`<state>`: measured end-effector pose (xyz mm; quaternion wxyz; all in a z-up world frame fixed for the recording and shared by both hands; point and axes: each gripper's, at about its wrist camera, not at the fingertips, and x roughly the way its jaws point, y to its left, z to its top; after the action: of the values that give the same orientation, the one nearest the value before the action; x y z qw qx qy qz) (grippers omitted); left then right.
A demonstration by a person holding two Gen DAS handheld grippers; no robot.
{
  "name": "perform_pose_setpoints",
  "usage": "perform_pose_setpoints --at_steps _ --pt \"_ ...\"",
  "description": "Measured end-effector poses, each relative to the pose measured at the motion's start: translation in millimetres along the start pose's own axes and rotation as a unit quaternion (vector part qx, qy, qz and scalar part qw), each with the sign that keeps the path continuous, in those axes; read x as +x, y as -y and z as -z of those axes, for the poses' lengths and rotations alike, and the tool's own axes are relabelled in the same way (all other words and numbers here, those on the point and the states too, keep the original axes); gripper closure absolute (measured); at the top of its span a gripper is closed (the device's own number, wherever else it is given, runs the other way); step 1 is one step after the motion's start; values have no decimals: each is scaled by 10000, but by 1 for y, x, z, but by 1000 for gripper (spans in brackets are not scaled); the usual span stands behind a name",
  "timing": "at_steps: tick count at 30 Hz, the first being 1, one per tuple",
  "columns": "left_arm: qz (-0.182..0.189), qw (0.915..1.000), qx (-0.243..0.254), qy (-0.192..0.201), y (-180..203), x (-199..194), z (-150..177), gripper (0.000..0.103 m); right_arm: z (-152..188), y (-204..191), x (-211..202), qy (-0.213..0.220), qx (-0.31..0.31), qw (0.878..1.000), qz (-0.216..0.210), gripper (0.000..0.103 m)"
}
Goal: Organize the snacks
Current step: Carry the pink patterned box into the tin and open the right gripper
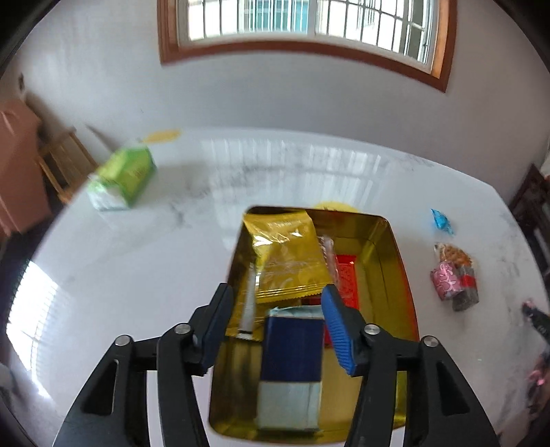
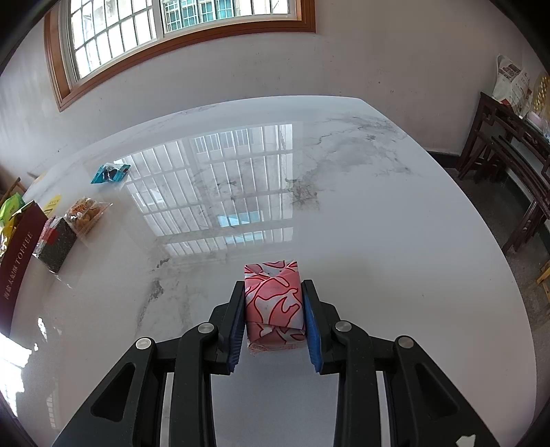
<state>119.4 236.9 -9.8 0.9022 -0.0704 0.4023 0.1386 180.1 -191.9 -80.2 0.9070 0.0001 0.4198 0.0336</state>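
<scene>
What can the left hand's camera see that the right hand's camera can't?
Only the left wrist view looks into the gold tin, with a gold packet and a blue and white snack under the open left gripper. Only the right wrist view shows the right gripper clamped on a pink snack. Both show the marble table, a blue candy and the window.
</scene>
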Motion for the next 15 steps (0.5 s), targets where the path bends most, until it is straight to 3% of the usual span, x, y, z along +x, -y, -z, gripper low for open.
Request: perform_pose_setpoints --at_steps 5,15 --pt "-364 9990 89 236 10 -26 15 44 5 -8 -3 -10 -94 10000 -23 74" --pt "-445 9978 360 345 26 -51 38 41 22 -34 -14 -18 -235 9996 -140 75"
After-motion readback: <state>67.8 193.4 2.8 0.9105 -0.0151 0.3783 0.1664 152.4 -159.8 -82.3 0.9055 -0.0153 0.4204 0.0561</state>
